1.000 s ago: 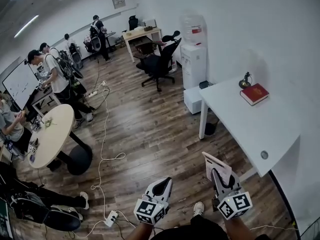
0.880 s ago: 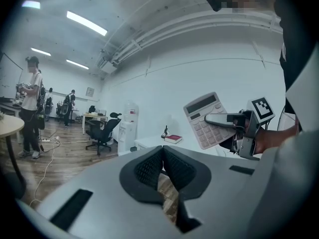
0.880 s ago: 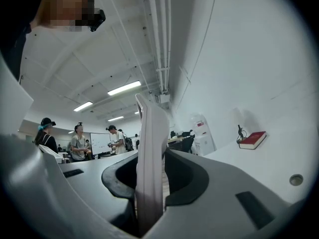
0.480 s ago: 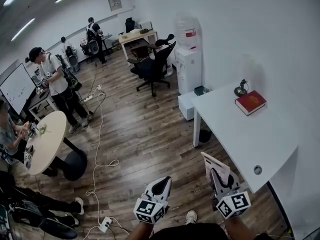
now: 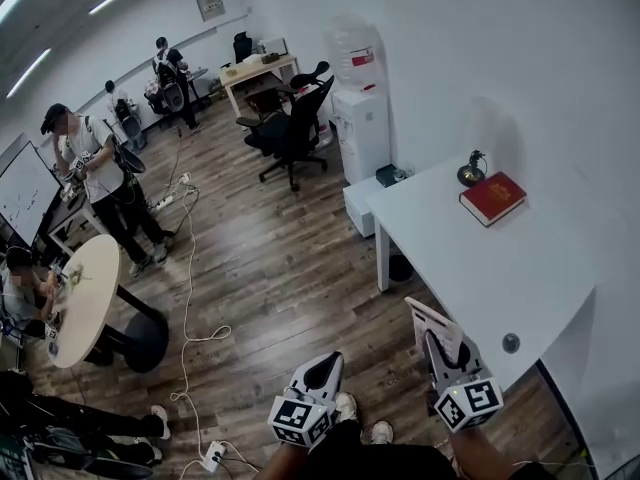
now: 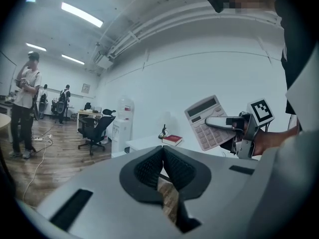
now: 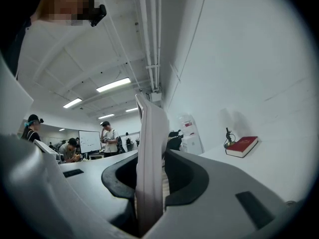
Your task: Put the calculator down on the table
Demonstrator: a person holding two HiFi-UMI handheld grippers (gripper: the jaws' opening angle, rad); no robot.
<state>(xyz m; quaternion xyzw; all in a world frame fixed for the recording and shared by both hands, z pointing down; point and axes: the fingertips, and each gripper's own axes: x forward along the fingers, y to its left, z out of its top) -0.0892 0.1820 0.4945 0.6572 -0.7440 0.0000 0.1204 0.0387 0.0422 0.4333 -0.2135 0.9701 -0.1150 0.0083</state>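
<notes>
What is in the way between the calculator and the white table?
Nothing visible. The pale grey calculator, held in the right gripper, is just off the white table's near edge, and that end is bare; the red book sits at the far end.

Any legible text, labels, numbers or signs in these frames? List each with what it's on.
None legible.
calculator keys and display: too small.
water bottle red label: blurred.
red book cover: no print readable.
whiteboard writing: too small.
wall plaque: blurred.
</notes>
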